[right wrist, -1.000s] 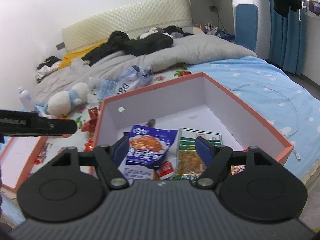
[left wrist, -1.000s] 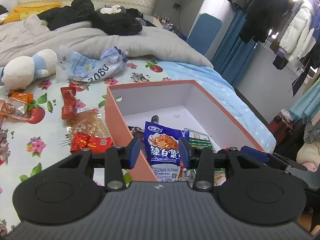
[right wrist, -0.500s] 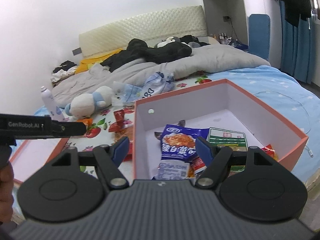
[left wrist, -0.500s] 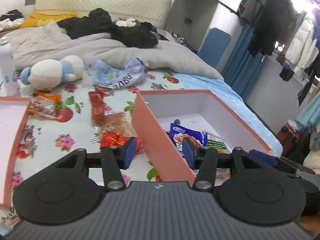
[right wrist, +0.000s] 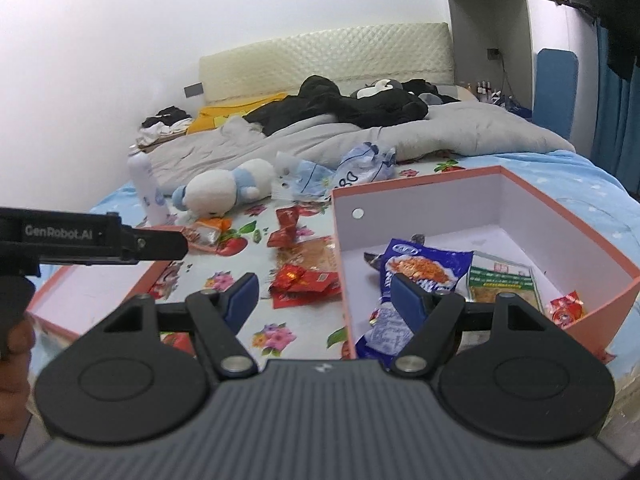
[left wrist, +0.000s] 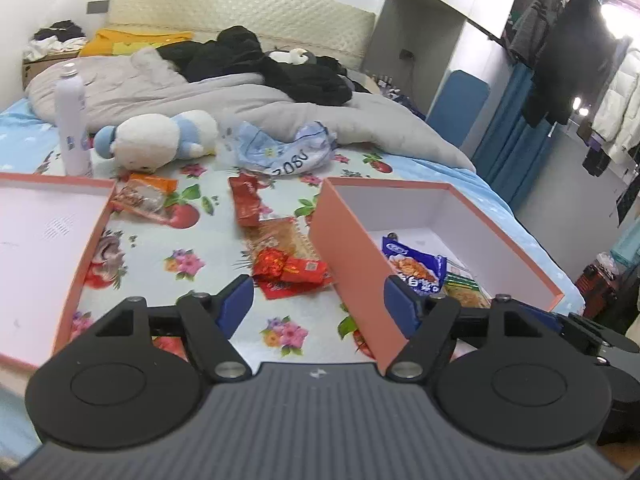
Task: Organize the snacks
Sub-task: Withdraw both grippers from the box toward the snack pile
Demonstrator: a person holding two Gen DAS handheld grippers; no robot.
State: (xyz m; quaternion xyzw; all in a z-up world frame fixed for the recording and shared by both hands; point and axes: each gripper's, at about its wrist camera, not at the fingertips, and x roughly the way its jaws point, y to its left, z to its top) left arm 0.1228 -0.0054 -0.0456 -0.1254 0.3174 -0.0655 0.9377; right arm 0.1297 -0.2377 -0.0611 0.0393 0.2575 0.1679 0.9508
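Note:
A salmon-pink box point(left wrist: 348, 240) point(right wrist: 416, 194) sits on the bed. In it lie a blue snack packet point(left wrist: 414, 266) point(right wrist: 420, 270), a green packet point(right wrist: 502, 280) and a small red packet point(right wrist: 566, 312). Loose snacks lie on the floral sheet left of the box: red packets point(left wrist: 292, 270) point(right wrist: 306, 280), a brown packet point(left wrist: 280, 236), a dark red packet point(left wrist: 246, 200) point(right wrist: 286, 226) and an orange packet point(left wrist: 144, 196). My left gripper point(left wrist: 320, 300) is open and empty, above the box's left wall. My right gripper point(right wrist: 324, 298) is open and empty, astride the same wall.
The box lid point(left wrist: 44, 240) lies at the left. A plush toy point(left wrist: 160, 144), a white bottle point(left wrist: 72, 120), a crumpled blue plastic bag point(left wrist: 284, 152) and a grey duvet point(left wrist: 224, 96) lie farther back. The left gripper's body point(right wrist: 92, 238) shows in the right wrist view.
Both grippers have pulled back and shifted left from over the box. The left jaws opened wider, leaving the blue packet lying in the box.

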